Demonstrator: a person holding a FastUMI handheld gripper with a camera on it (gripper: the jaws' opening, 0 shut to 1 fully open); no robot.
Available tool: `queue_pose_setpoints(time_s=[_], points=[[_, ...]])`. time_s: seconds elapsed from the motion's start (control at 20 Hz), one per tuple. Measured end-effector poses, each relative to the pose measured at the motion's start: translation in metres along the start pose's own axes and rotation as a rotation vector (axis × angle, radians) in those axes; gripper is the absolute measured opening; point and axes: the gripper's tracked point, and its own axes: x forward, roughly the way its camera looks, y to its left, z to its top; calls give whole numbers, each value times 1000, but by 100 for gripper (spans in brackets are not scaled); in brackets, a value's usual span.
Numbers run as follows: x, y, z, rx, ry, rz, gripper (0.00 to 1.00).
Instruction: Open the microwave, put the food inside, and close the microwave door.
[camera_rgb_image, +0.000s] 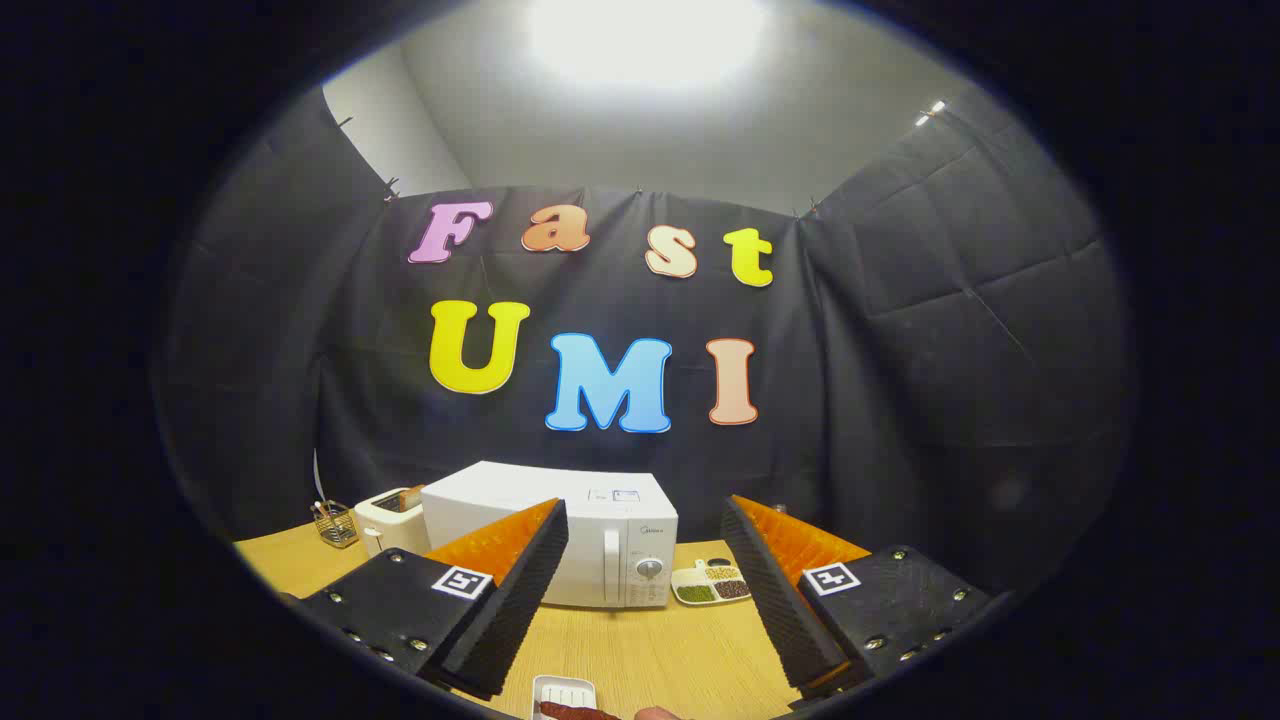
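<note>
A white microwave (570, 535) stands on the wooden table (650, 655), beyond my fingers, its door shut; the vertical handle (611, 566) and the knob (650, 569) face me. My gripper (645, 525) is open and held well above the table with nothing between the fingers. Close below, between the fingers, lies a small white dish (566, 696) with a dark reddish piece of food (580, 712) on it.
A white toaster (392, 520) stands left of the microwave, with a small wire basket (335, 523) further left. Right of the microwave sits a white divided plate (710, 583) holding green and brown grains.
</note>
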Motion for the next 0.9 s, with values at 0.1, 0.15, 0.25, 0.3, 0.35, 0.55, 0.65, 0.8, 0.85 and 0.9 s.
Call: queue_pose_setpoints(time_s=[0.1, 0.15, 0.25, 0.3, 0.35, 0.55, 0.65, 0.8, 0.85, 0.9], points=[[2, 4, 1, 9, -6, 5, 97], [3, 5, 0, 12, -4, 7, 97], [4, 9, -2, 22, 2, 15, 97], [5, 10, -2, 23, 3, 16, 97], [7, 9, -3, 24, 4, 17, 97], [9, 13, -9, 27, 15, 20, 97], [9, 14, -8, 26, 13, 20, 97], [9, 14, -10, 26, 17, 18, 97], [10, 13, -8, 32, 16, 15, 97], [12, 12, -9, 38, 17, 10, 97]])
